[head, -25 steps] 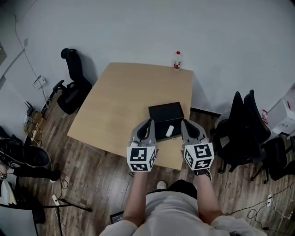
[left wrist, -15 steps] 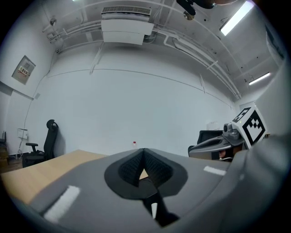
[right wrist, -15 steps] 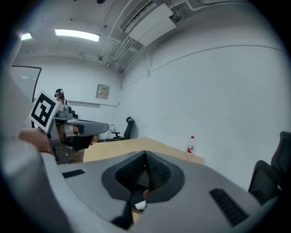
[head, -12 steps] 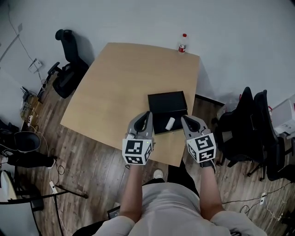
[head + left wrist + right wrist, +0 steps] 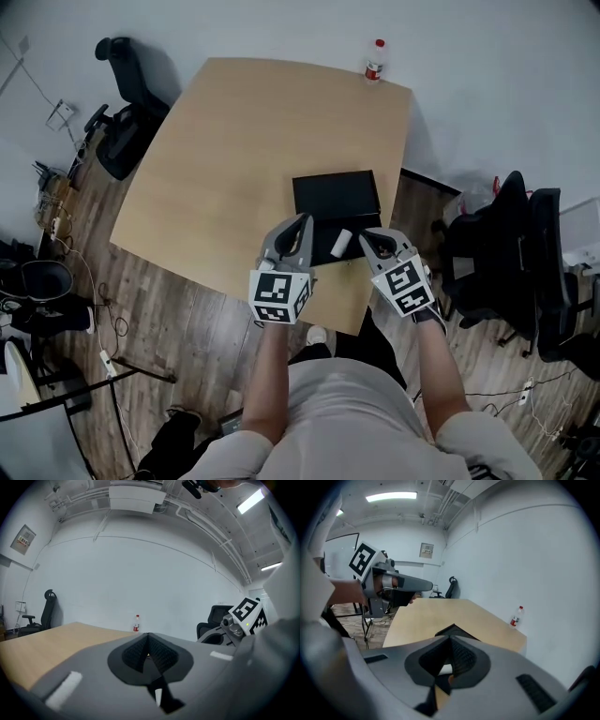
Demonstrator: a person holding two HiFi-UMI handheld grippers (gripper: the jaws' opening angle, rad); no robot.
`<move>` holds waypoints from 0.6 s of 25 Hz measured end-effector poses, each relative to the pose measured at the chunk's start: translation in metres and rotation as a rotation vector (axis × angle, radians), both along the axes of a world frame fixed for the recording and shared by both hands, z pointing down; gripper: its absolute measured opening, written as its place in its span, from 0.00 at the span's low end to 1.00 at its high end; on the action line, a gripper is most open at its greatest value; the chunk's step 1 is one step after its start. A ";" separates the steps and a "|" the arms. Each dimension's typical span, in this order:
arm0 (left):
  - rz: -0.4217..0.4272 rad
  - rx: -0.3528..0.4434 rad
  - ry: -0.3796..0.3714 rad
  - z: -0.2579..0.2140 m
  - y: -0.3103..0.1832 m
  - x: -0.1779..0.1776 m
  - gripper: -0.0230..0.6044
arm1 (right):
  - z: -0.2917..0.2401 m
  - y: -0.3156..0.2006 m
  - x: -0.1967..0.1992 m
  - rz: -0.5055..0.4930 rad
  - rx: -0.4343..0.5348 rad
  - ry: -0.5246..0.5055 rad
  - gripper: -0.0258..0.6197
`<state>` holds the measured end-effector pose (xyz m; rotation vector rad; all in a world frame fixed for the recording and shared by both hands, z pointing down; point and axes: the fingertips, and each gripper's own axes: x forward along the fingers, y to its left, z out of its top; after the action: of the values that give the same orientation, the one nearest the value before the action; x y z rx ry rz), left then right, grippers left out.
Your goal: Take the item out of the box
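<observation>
A black box [image 5: 336,194] lies open near the table's front right edge, with a small white item [image 5: 341,243] in its near half. My left gripper [image 5: 301,222] hovers over the box's front left corner, and my right gripper [image 5: 367,237] is just right of the white item. Both are shut with nothing between the jaws. In the right gripper view the shut jaw tips [image 5: 451,638] point at the box [image 5: 454,630], and a bit of the white item [image 5: 445,669] shows below them. The left gripper view shows its shut tips [image 5: 148,635] above the tabletop.
The wooden table [image 5: 225,159] has a plastic bottle [image 5: 376,59] with a red label at its far edge. Black office chairs stand at the far left [image 5: 122,141] and at the right [image 5: 506,244]. Cables and gear lie on the floor at the left [image 5: 47,281].
The head view has shifted, so the table sits higher and more tilted in the picture. Both grippers stay shut by the box's near side; the right one has edged closer to the white item.
</observation>
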<state>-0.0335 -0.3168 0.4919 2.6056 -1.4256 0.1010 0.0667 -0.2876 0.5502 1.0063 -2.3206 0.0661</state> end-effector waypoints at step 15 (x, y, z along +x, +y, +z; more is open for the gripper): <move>-0.013 -0.107 0.011 0.057 -0.028 0.006 0.05 | 0.106 -0.009 -0.011 -0.446 -0.126 0.303 0.06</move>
<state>-0.0278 -0.3447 0.5493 2.5068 -1.3932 0.1570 0.0555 -0.2970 0.6567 0.3885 -2.1724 -0.1102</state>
